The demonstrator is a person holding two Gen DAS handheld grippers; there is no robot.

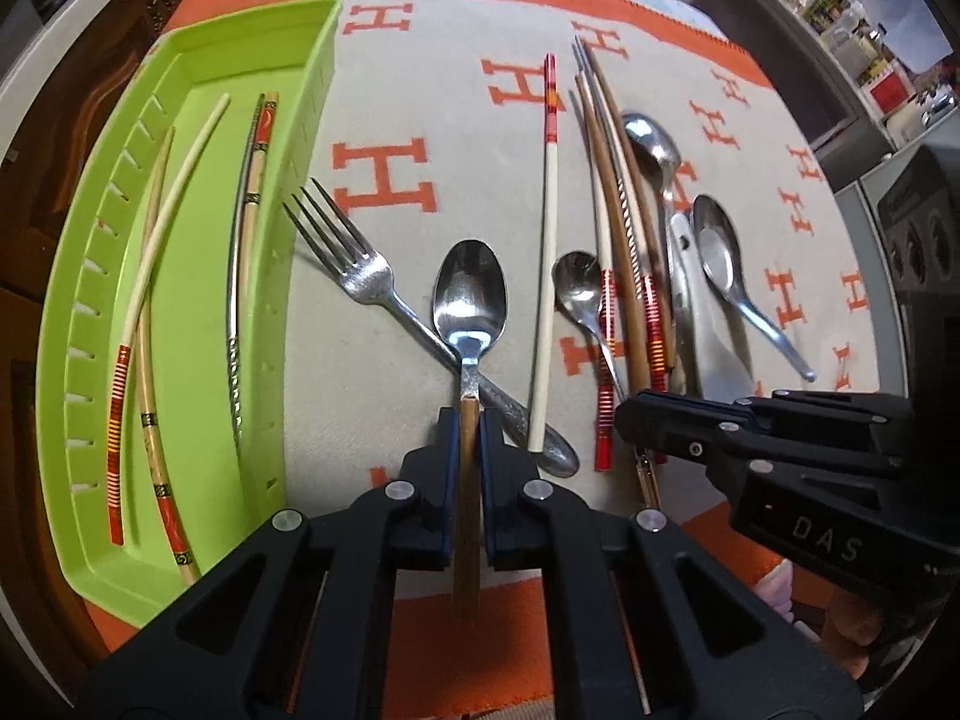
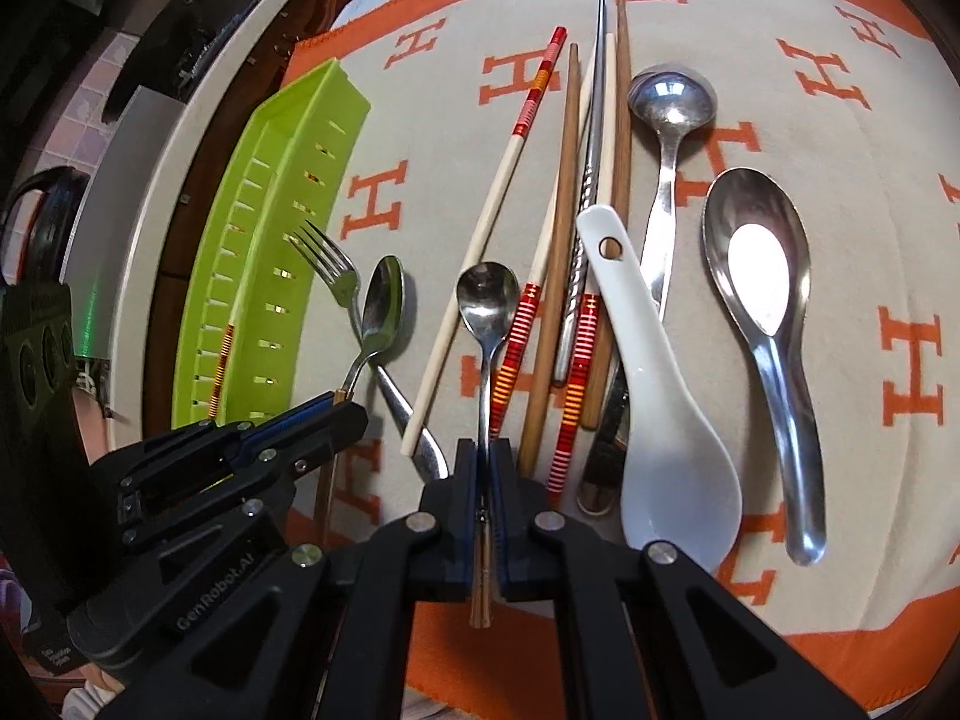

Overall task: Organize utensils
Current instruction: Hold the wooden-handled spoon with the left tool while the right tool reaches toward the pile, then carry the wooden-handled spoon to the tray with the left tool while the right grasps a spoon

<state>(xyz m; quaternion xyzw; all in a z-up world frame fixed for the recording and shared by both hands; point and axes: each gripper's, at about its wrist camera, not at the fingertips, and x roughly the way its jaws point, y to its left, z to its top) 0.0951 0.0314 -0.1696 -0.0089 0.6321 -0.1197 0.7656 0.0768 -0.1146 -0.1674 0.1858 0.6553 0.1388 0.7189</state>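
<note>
My left gripper [image 1: 469, 420] is shut on the wooden handle of a steel spoon [image 1: 471, 294], whose bowl points away and crosses over the handle of a fork [image 1: 354, 264]. My right gripper [image 2: 483, 450] is shut on the handle of a smaller spoon [image 2: 487, 294]. In the left wrist view the right gripper [image 1: 630, 420] reaches in from the right toward that small spoon [image 1: 577, 285]. The right wrist view has the left gripper [image 2: 351, 405] at lower left. A green tray [image 1: 312, 90] on the left holds several chopsticks.
On the beige and orange cloth [image 1: 360, 396] lie a white and red chopstick [image 1: 549, 210], a bundle of chopsticks [image 1: 618, 210], a white ceramic spoon [image 2: 660, 420] and two steel spoons [image 2: 762, 276] [image 2: 669, 102]. The table edge [image 2: 156, 180] runs behind the tray.
</note>
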